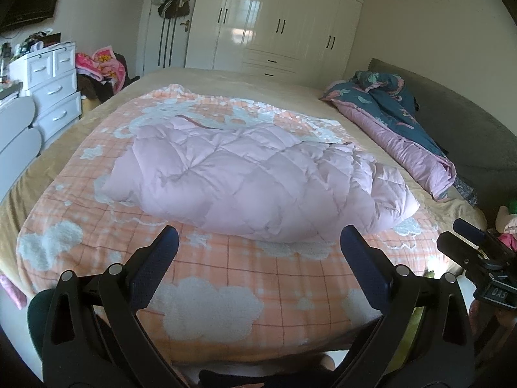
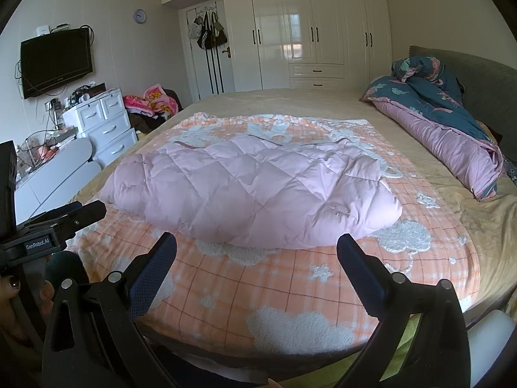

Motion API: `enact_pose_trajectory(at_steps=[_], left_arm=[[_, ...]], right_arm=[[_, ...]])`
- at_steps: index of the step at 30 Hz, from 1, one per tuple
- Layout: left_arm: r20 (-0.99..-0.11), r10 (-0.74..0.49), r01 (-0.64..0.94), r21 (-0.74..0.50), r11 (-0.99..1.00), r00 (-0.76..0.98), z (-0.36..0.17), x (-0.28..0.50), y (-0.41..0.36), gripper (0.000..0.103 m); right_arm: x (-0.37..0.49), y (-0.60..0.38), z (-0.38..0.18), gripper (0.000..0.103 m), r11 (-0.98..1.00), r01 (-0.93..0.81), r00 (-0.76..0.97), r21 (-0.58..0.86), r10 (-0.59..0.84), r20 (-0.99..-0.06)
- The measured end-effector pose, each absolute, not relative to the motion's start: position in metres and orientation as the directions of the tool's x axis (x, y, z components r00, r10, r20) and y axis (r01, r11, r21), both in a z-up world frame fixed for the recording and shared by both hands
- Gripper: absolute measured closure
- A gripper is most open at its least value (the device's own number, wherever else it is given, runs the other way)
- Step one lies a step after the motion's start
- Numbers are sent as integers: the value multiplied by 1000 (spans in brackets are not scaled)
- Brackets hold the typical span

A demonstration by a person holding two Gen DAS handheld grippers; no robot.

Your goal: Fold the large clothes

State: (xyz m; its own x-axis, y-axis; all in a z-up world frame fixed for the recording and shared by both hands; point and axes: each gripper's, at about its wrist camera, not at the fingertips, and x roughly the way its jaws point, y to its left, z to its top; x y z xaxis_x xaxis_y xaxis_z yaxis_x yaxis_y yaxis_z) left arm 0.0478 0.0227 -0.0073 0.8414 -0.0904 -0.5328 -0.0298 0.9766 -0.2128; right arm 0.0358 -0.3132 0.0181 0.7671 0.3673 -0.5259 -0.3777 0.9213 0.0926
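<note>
Both our grippers, left (image 1: 258, 245) and right (image 2: 257, 244), gape empty. At twelve o'clock, the pink quilted coat (image 1: 258, 174) hides its sleeves, folded on the blanket (image 1: 226, 278).

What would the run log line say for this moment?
left gripper: open, empty | right gripper: open, empty | pink quilted coat: bundled on orange cloud blanket, untouched

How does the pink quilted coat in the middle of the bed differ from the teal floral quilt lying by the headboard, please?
The pink quilted coat is plain, one colour, stitched in diamonds; the teal floral quilt is patterned with a mauve underside. The coat lies fairly flat on the orange checked blanket; the quilt is bunched in a long heap on the tan sheet. Both are padded, and neither gripper touches them.
</note>
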Motion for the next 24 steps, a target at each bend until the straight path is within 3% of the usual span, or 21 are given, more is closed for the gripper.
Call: enact_pose_trajectory(at_steps=[24], left_arm=[[-534, -75, -40, -202, 979, 842, -5, 46, 24, 9]], right_arm=[[35, -312, 18, 4, 921, -378, 766, 92, 367, -527]])
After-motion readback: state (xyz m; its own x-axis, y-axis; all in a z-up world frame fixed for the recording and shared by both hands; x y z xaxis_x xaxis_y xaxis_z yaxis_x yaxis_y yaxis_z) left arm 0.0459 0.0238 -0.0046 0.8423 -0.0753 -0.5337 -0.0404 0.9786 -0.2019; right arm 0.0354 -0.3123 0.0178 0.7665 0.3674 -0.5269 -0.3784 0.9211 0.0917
